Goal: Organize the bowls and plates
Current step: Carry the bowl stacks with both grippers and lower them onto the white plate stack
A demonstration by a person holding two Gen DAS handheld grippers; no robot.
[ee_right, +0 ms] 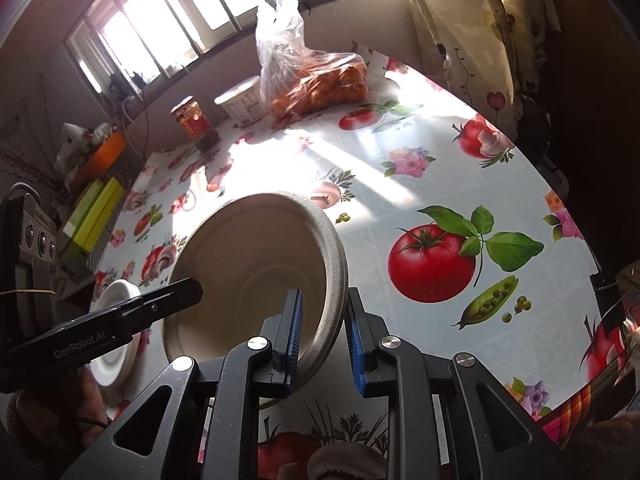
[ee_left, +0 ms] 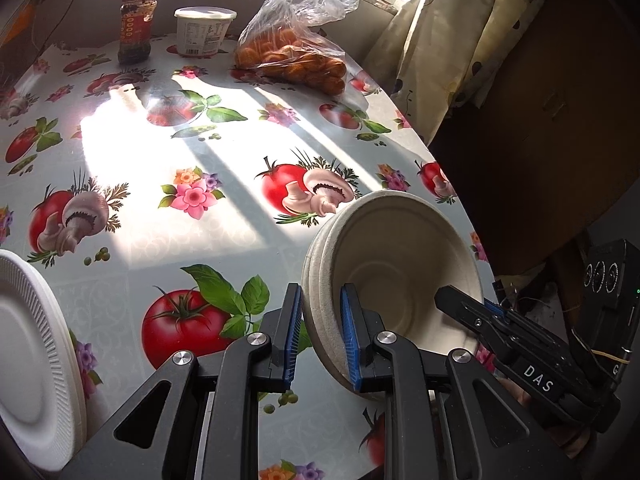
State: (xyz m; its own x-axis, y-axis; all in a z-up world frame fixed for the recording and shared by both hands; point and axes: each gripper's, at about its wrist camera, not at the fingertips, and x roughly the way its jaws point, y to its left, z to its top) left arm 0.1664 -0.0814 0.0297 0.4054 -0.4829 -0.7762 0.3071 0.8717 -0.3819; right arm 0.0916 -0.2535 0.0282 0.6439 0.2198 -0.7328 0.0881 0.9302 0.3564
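Two grippers share a stack of beige bowls (ee_left: pixel 396 264) tilted above the near right table (ee_left: pixel 224 216) edge: left gripper (ee_left: pixel 320 344) and right gripper (ee_right: pixel 322 344) each clamp opposite rims, likely mid-carry; next, a level set-down, perhaps beside the white plates (ee_left: pixel 32 344) at left

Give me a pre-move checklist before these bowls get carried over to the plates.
1. Left gripper shut on the stacked paper bowls, wall between its pads: ok.
2. Right gripper shut on the opposite rim: ok.
3. Bowls level: not ok, they are tipped up on edge.
4. How many bowls are nested: cannot tell, only layered rims show.
5. White plates free to receive: ok, nothing lies on them.
6. Tablecloth between bowls and plates: ok; jar, tub and bag of pastries stand far back.
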